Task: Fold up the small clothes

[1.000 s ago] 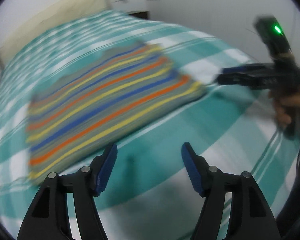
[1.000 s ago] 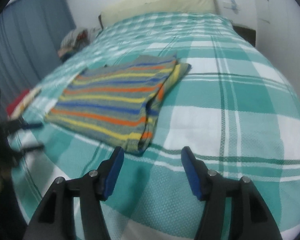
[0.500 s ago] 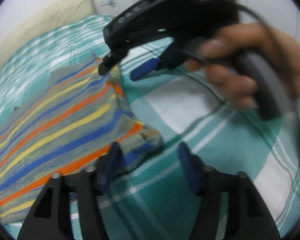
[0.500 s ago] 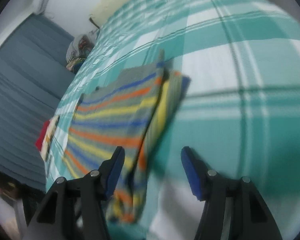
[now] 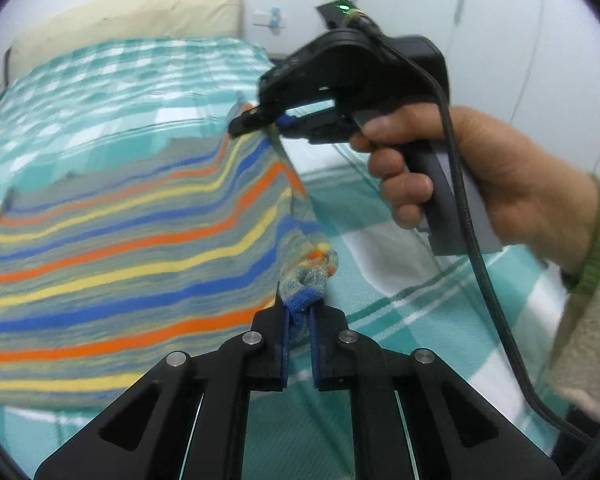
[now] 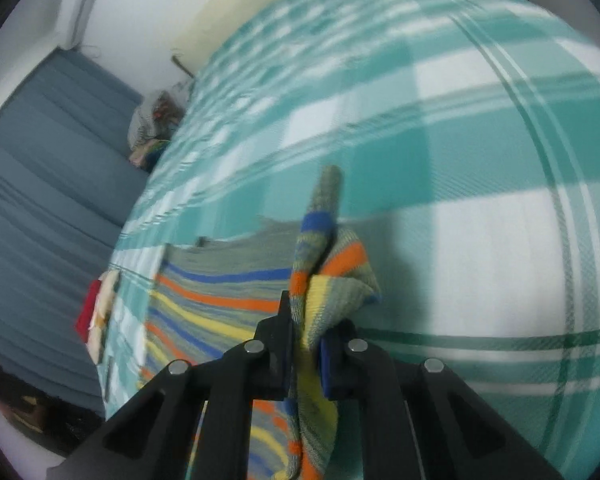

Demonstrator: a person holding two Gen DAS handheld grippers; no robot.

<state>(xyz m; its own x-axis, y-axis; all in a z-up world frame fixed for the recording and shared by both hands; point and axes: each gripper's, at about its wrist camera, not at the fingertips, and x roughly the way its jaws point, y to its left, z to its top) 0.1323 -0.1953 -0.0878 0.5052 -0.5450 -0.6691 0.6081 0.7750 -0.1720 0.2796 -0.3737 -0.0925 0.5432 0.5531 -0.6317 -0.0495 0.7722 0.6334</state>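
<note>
A folded garment [image 5: 140, 240] striped in grey, orange, yellow and blue lies on the teal checked bed [image 5: 100, 92]. My left gripper [image 5: 298, 312] is shut on its near right corner, and the cloth bunches up between the pads. In the left wrist view my right gripper [image 5: 260, 120], held by a hand [image 5: 480, 176], pinches the far right corner and lifts that edge. In the right wrist view the right gripper [image 6: 306, 320] has its jaws closing on a fold of the garment [image 6: 220, 300], which stands up between the pads.
A cream headboard [image 5: 132, 12] ends the bed at the far side. A grey-blue curtain [image 6: 40, 200] hangs along the left. A pile of clothes [image 6: 156, 120] and a red and white item [image 6: 96, 316] lie at the bed's left edge. White doors [image 5: 500, 40] stand to the right.
Both grippers moved in to the garment's right edge and closed on its two corners. That edge now rises off the bed.
</note>
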